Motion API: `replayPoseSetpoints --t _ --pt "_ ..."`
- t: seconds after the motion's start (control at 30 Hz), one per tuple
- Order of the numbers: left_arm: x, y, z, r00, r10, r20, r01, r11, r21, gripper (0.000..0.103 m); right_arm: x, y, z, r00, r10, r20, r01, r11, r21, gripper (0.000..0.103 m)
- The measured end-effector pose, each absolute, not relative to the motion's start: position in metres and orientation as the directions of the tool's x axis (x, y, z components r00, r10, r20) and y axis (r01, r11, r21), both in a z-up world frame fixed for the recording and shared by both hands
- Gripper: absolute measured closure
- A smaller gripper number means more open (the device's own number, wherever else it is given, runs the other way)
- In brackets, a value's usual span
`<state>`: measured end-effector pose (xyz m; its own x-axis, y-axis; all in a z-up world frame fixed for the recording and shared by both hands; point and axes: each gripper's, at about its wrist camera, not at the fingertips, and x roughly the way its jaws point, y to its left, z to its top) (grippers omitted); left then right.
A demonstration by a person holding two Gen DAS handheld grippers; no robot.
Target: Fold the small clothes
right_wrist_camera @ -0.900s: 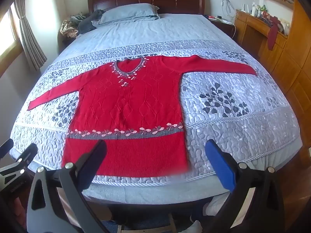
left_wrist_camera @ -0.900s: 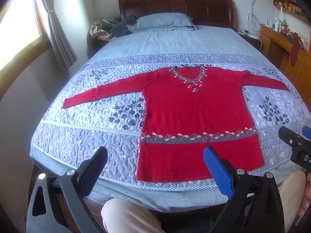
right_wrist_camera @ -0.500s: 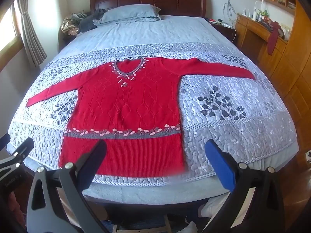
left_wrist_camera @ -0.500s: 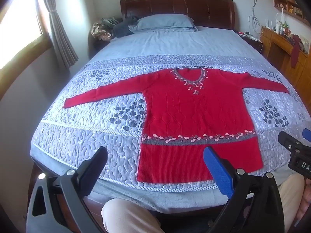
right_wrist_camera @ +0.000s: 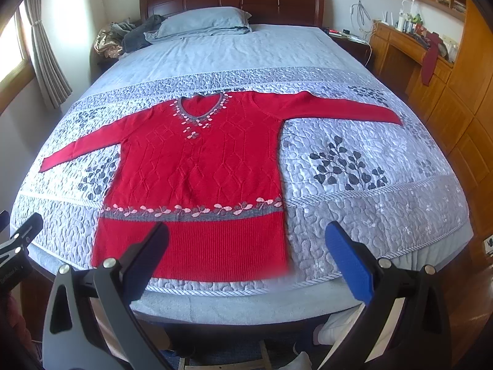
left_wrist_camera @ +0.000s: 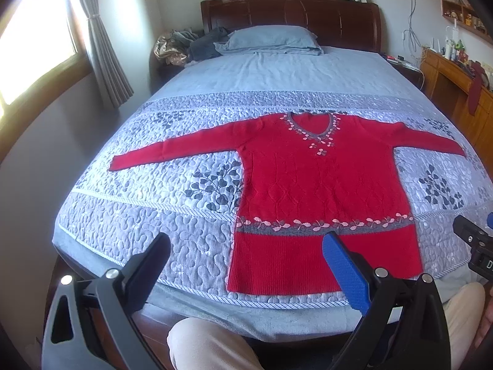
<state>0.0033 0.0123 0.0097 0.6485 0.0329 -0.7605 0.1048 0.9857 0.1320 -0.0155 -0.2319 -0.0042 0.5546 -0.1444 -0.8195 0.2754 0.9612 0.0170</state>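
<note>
The red sweater (left_wrist_camera: 320,197) lies spread flat on the bed (left_wrist_camera: 271,71), just ahead of both claws. Since a moment ago both have drawn back slightly, it seems: left claw (left_wrist_camera: 246,259) and right claw (right_wrist_camera: 246,246) gape empty, folding unstarted.

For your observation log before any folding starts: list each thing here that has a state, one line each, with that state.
red sweater: flat, unfolded, sleeves spread out
left gripper: open, empty
right gripper: open, empty
quilt: spread smooth over the bed
pillow: lying at the headboard
curtain: tied back
</note>
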Motion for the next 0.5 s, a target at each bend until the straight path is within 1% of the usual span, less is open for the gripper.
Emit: replayPoseSetpoints --t 0.5 --pt "0.0074 0.0158 0.0059 0.647 0.047 -0.761 0.092 0.986 0.139 0.004 -0.0156 -0.2331 -0.0056 0.554 -0.148 -0.819 0.272 0.962 0.010 0.003"
